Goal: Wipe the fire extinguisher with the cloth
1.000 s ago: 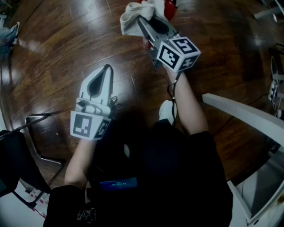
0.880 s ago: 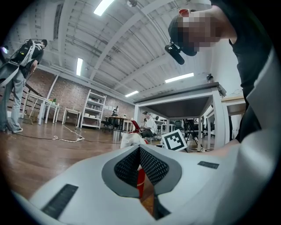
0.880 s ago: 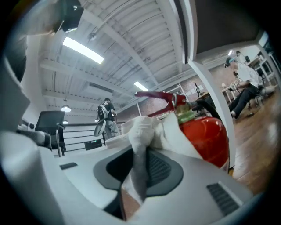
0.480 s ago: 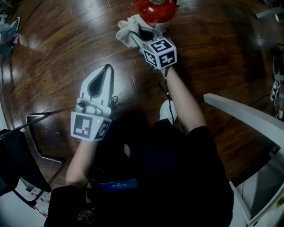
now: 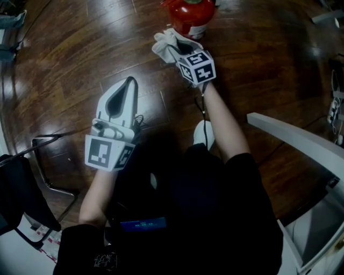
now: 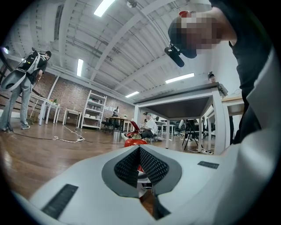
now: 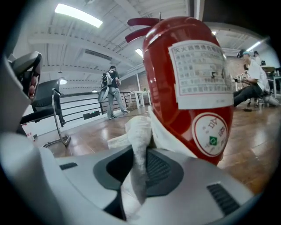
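Observation:
A red fire extinguisher (image 5: 188, 15) stands upright on the wooden floor at the top of the head view. In the right gripper view its red body (image 7: 189, 83) with a white label fills the frame close ahead. My right gripper (image 5: 173, 44) is shut on a white cloth (image 5: 164, 41), and the cloth (image 7: 138, 132) lies against the extinguisher's lower side. My left gripper (image 5: 127, 84) hangs lower left, shut and holding nothing, well short of the extinguisher (image 6: 134, 141).
A black chair frame (image 5: 45, 166) stands at lower left. A white table edge (image 5: 295, 139) runs along the right. In the left gripper view there are white tables (image 6: 210, 94), shelving (image 6: 94, 110) and a seated person (image 6: 151, 127) far off.
My right gripper has moved down and slightly left along the extinguisher with the cloth, which is now bunched lower against its side. The left gripper has stayed still.

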